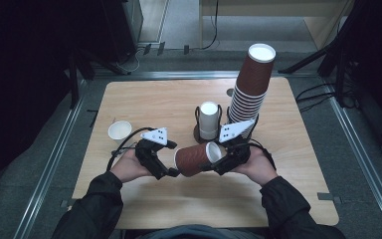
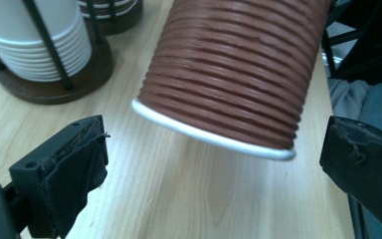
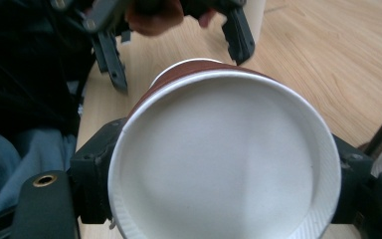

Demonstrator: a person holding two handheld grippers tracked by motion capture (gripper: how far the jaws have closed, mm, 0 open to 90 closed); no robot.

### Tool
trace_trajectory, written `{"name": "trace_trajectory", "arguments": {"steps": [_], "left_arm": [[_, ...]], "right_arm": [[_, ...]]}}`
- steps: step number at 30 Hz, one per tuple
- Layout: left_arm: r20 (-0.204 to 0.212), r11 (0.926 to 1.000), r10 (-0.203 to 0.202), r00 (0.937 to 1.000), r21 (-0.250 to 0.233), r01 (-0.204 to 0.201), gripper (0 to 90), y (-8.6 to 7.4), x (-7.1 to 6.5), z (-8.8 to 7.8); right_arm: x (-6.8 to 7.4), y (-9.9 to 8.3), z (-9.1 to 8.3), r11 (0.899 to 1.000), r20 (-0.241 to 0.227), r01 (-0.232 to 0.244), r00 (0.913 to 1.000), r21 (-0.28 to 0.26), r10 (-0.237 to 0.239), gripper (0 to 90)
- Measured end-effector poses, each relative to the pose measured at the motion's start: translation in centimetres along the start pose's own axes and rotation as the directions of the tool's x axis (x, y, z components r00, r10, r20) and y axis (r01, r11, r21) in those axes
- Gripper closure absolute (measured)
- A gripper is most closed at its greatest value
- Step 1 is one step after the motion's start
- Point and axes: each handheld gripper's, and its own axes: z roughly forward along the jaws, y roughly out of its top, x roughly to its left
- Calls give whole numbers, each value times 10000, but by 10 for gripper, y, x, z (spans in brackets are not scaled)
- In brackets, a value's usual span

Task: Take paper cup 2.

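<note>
A brown ribbed paper cup [image 1: 191,160] lies on its side in the air above the table's near middle, between my two grippers. My right gripper [image 1: 218,160] is shut on it, its jaws clamping the sides near the white end. In the right gripper view that white end [image 3: 219,164] faces the camera between the right gripper [image 3: 224,169] jaws. My left gripper [image 1: 171,160] is open at the cup's other end. In the left gripper view the cup [image 2: 238,74] hangs just beyond the left gripper [image 2: 215,129], whose pads [image 2: 79,159] stand wide and clear of it.
On the wooden table [image 1: 154,99], a tall stack of upturned brown cups [image 1: 251,89] leans at the back right. A wire holder of white cups [image 1: 209,119] stands beside it. One white cup [image 1: 120,131] sits upright at the left. The person's sleeves enter from below.
</note>
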Motion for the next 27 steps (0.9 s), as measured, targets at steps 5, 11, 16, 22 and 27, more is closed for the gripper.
{"name": "trace_trajectory", "arguments": {"steps": [5,11,16,22,27], "left_arm": [[245,9979,-107,9996,-638,122,0,2,-2,9],[530,9970,29,9986,-772,12,0,5,-5,18],[555,9973,-90,9984,-721,130,0,9,-7,20],[270,9954,-13,9996,-961,38,39,12,-10,17],[185,9953,-1,9998,-972,19,66,12,-11,16]], "right_arm": [[2,3,-2,9990,-202,-80,9998,-443,71,216],[3,5,-4,9962,-319,-94,9995,-862,67,216],[3,6,-5,9934,-493,-176,9987,-1134,120,216],[3,7,-5,9900,-682,-260,9975,-1385,166,216],[3,6,-5,9889,-697,-300,9974,-1455,200,219]]}}
